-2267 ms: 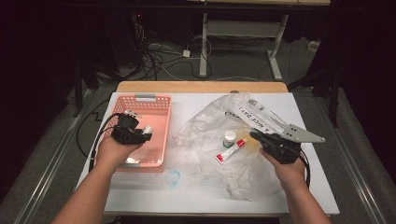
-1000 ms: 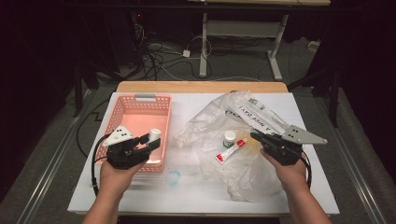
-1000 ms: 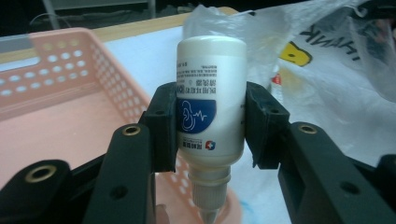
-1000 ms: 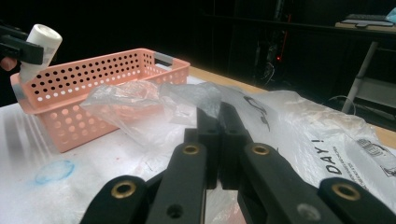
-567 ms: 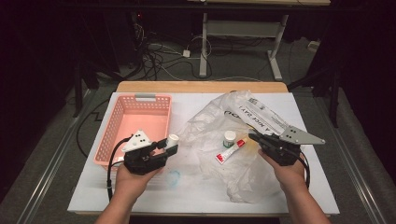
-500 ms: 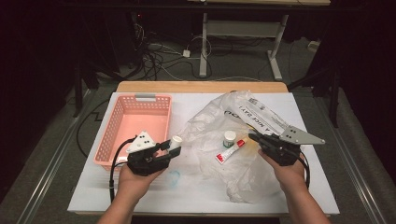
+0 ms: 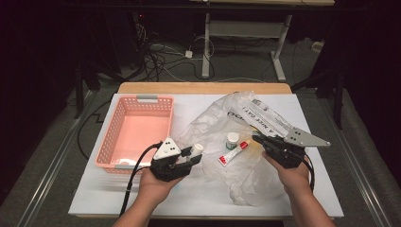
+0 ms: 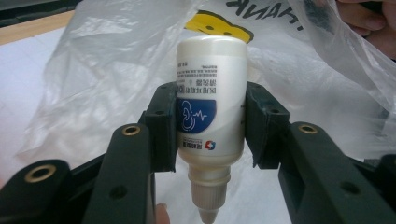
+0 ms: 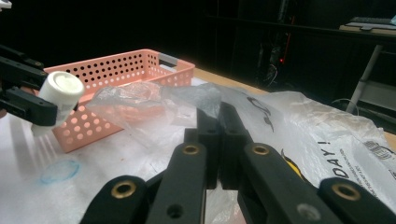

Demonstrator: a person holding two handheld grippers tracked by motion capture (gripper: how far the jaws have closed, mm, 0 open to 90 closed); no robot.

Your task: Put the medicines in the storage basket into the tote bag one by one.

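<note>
My left gripper (image 7: 191,156) is shut on a small white dropper bottle (image 7: 196,149), held between the basket and the bag. In the left gripper view the pads press on both sides of the bottle (image 8: 211,116), whose blue label reads upside down and whose nozzle points toward the camera. A crumpled clear plastic bag (image 7: 222,120) lies right of centre. My right gripper (image 7: 258,139) is shut on the bag's film (image 9: 198,100), which lifts at the jaw tips (image 9: 219,116). A white jar (image 7: 232,140) and a red-and-white tube (image 7: 233,152) lie in the bag.
A pink perforated basket (image 7: 108,137) stands at the left of the white tabletop (image 7: 213,198), and it also appears in the right gripper view (image 9: 116,70). A faint blue ring (image 9: 58,171) lies on the table in front of the basket. Cables and desk legs are beyond the far edge.
My left gripper has carried the white bottle out of the basket and rightwards across the table toward the bag. The right gripper has stayed put on the bag.
</note>
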